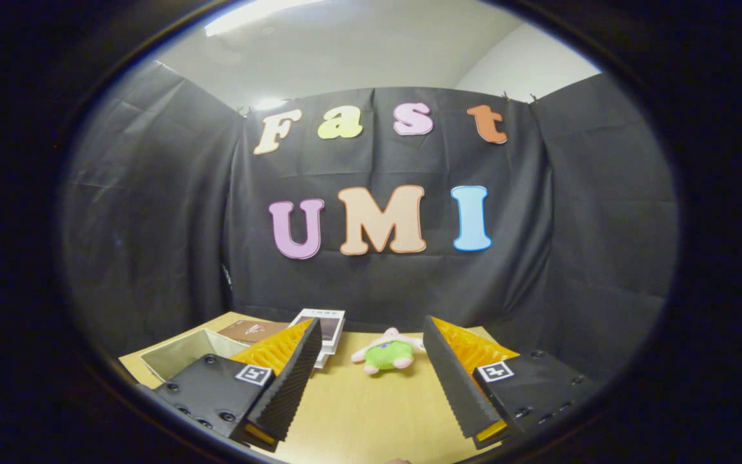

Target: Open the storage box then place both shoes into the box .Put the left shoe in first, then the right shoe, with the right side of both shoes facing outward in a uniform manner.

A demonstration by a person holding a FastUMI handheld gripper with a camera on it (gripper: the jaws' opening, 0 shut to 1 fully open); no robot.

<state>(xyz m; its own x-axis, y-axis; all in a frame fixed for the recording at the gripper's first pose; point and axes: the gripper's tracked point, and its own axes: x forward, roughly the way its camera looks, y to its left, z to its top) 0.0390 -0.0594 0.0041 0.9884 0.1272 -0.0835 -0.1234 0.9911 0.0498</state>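
My gripper (371, 351) is held above the wooden table (358, 412), fingers spread wide with nothing between them. The left finger (290, 380) and the right finger (458, 380) have black ribbed pads with orange backing. To the left of the left finger sits a grey open-topped fabric box (184, 354), partly hidden by that finger. I see no shoe here.
A green and pink plush toy (387, 354) lies on the table just beyond the fingers. A white booklet (327, 328) and a brown flat package (252, 330) lie behind the left finger near the black cloth wall. The table's far edge meets that cloth.
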